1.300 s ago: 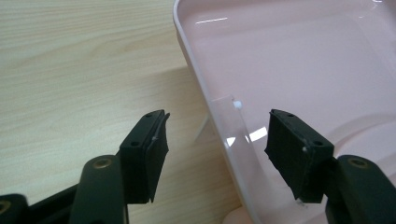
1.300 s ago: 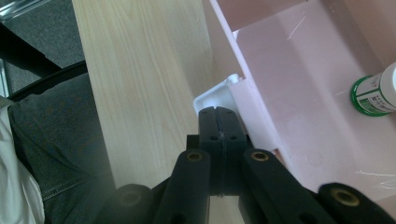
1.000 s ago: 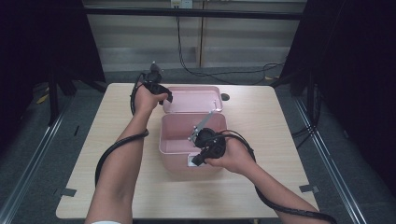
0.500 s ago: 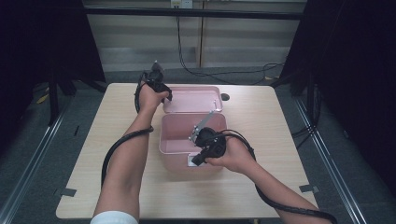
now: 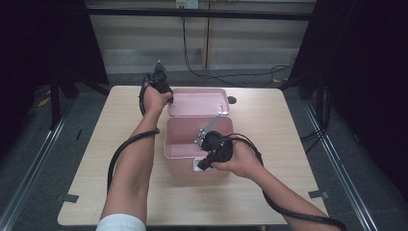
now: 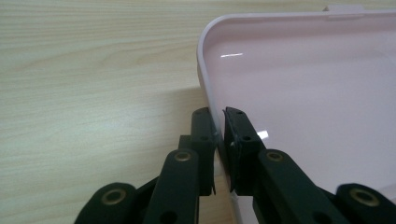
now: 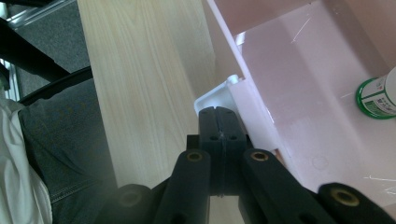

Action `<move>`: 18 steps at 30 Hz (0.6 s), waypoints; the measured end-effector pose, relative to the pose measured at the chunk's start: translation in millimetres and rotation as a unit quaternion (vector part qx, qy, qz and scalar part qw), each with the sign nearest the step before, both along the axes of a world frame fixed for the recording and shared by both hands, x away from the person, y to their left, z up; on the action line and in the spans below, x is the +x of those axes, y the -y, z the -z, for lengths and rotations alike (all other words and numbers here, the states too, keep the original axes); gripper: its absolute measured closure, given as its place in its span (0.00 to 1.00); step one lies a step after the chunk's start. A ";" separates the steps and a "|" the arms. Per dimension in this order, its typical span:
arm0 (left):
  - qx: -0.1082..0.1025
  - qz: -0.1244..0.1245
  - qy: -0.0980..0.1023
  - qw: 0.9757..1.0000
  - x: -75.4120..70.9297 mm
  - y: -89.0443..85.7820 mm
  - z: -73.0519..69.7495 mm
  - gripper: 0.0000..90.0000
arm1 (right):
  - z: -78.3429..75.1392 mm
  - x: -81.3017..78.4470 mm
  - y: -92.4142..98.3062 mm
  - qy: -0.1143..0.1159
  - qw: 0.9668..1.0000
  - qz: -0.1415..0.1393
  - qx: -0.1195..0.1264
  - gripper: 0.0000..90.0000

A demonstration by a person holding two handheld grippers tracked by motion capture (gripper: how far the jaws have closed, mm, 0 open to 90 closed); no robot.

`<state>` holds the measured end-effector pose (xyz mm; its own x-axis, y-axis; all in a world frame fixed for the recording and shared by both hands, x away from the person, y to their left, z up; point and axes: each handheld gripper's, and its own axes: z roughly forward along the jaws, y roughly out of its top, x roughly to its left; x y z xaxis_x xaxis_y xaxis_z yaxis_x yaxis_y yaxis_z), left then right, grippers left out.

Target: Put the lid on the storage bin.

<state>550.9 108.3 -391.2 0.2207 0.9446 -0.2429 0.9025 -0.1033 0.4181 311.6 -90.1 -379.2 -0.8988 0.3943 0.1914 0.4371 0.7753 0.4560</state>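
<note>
A pink box (image 5: 192, 130) stands open mid-table, its lid (image 5: 199, 101) lying flat behind it. My left gripper (image 5: 168, 98) is at the lid's far left corner. In the left gripper view its jaws have just been closing and my left gripper (image 6: 218, 114) now pinches the lid's rim (image 6: 205, 79), one jaw outside and one inside. My right gripper (image 5: 199, 166) is at the box's front wall. In the right gripper view my right gripper (image 7: 218, 112) is shut, with its tips against the white latch (image 7: 215, 98).
A green-and-white container (image 7: 378, 98) lies inside the box (image 7: 299, 70). Bare wooden table (image 5: 284, 125) surrounds the box on both sides. A cable trails from each gripper along the person's forearms. The table's near edge is by the person's lap.
The left hand has edged slightly farther back at the lid's left corner and the forearm has straightened. The right hand and the box have not moved.
</note>
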 end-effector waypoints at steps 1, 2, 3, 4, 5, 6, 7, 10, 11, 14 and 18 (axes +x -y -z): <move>0.002 0.002 -0.002 1.000 -0.1 -0.3 -1.9 0.92 | 0.0 -0.4 0.1 -0.001 1.000 0.001 0.000 1.00; 0.000 -0.002 -0.003 1.000 -0.3 0.0 -2.8 0.93 | -0.2 -0.9 0.0 -0.004 1.000 0.005 -0.001 1.00; 0.000 -0.003 -0.002 1.000 -0.6 0.1 -4.1 0.93 | -0.3 -0.9 -0.1 -0.004 1.000 0.004 -0.001 1.00; 0.003 0.000 -0.003 1.000 -0.8 -0.1 -5.5 0.93 | -0.1 -0.7 -0.1 -0.003 1.000 0.003 -0.001 1.00; 0.004 -0.003 -0.001 1.000 -1.3 0.4 -6.9 0.93 | -0.1 -0.6 -0.2 -0.003 1.000 0.004 -0.001 1.00; 0.002 -0.003 -0.001 1.000 -1.6 0.0 -8.5 0.93 | 0.0 -0.3 0.0 -0.003 1.000 0.003 -0.001 1.00; 0.003 -0.005 0.001 1.000 -1.9 0.3 -9.6 0.93 | 0.0 -0.2 0.1 -0.003 1.000 0.004 -0.001 1.00; 0.006 -0.003 0.003 1.000 -3.2 0.1 -14.2 0.94 | 0.1 0.0 0.2 -0.003 1.000 0.004 0.000 1.00; 0.008 -0.004 0.005 1.000 -3.7 0.3 -15.8 0.94 | 0.1 0.1 0.2 -0.004 1.000 0.004 0.000 1.00; 0.007 -0.005 0.008 1.000 -5.1 -1.6 -23.4 0.94 | 0.3 0.5 0.3 -0.005 1.000 0.005 0.001 1.00; 0.003 -0.007 0.016 1.000 -6.7 -5.7 -32.7 0.95 | 0.1 1.8 0.6 -0.009 1.000 0.008 0.001 1.00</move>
